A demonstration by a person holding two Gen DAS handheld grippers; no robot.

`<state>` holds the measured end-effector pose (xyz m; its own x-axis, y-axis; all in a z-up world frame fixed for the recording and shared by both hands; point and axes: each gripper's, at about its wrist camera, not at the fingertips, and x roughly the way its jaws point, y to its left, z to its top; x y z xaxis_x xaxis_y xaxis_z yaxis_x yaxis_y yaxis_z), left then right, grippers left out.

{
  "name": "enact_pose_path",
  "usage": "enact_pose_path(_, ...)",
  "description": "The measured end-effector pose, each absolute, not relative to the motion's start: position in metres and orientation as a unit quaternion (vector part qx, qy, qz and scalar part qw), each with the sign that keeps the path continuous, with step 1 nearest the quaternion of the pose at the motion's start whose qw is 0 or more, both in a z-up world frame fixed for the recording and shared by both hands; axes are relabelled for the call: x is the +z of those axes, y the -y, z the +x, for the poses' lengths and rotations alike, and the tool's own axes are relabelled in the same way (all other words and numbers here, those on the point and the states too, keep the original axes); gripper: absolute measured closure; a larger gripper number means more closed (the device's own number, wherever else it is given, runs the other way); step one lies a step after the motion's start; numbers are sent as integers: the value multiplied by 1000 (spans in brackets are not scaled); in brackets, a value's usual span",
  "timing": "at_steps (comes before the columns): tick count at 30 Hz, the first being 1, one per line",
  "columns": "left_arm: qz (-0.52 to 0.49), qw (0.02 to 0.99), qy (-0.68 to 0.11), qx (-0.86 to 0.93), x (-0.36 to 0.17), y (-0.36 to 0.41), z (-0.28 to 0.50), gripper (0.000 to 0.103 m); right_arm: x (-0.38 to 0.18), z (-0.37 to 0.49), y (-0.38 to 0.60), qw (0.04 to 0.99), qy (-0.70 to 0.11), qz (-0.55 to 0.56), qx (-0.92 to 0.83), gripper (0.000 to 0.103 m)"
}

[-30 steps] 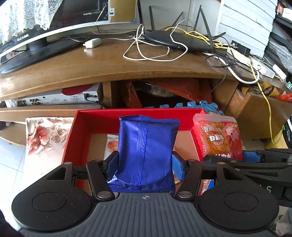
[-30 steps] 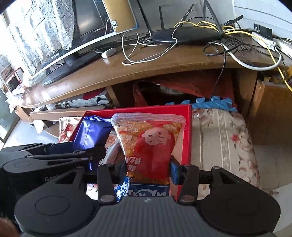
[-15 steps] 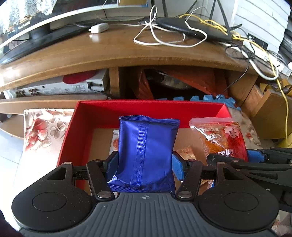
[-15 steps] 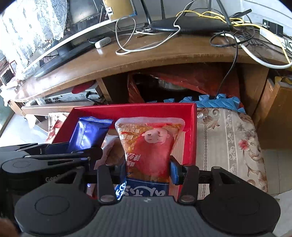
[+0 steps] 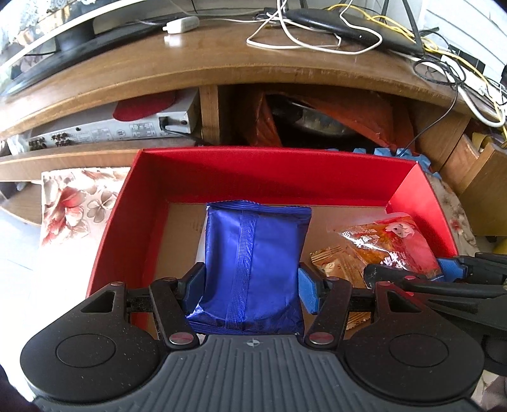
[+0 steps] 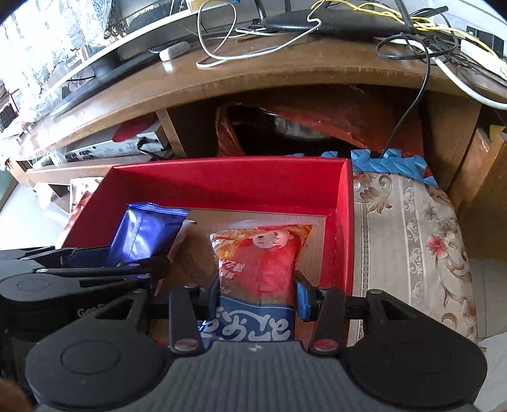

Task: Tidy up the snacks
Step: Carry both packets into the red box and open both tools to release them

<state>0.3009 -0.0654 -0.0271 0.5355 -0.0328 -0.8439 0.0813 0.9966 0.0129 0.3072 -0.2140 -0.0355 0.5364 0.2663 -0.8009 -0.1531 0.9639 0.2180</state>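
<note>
My left gripper (image 5: 250,285) is shut on a blue foil snack packet (image 5: 253,253), held upright inside a red box (image 5: 279,171). To its right, my right gripper (image 6: 256,294) is shut on an orange-red snack bag with a cartoon face (image 6: 263,256), low over the box's brown floor near the right wall. The right wrist view shows the blue packet (image 6: 145,231) and the left gripper (image 6: 95,266) at the left. In the left wrist view the orange bag (image 5: 389,244) and the right gripper (image 5: 450,272) are at the right. A small golden-brown packet (image 5: 336,260) lies on the floor between them.
The red box (image 6: 345,222) rests on a floral cloth (image 6: 412,228), right in front of a wooden TV stand (image 5: 221,63). On the stand's top lie cables, a router (image 5: 342,22) and a monitor base. A silver device (image 5: 126,130) sits on the shelf underneath.
Both grippers have sunk forward into the red box with their packets. The box looks larger and the orange bag now lies close to the floor.
</note>
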Motion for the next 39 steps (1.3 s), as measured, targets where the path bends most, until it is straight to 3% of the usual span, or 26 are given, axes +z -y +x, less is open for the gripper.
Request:
enact_pose_path(14, 40, 867, -496, -18, -38, 60, 303, 35, -43, 309, 197, 884, -451, 5, 121, 58)
enact_pose_path(24, 52, 874, -483, -14, -29, 58, 298, 25, -40, 306, 201, 885, -450, 5, 116, 50)
enact_pose_path(39, 32, 887, -461, -22, -6, 51, 282, 20, -13, 286, 205, 900, -422, 0, 107, 47)
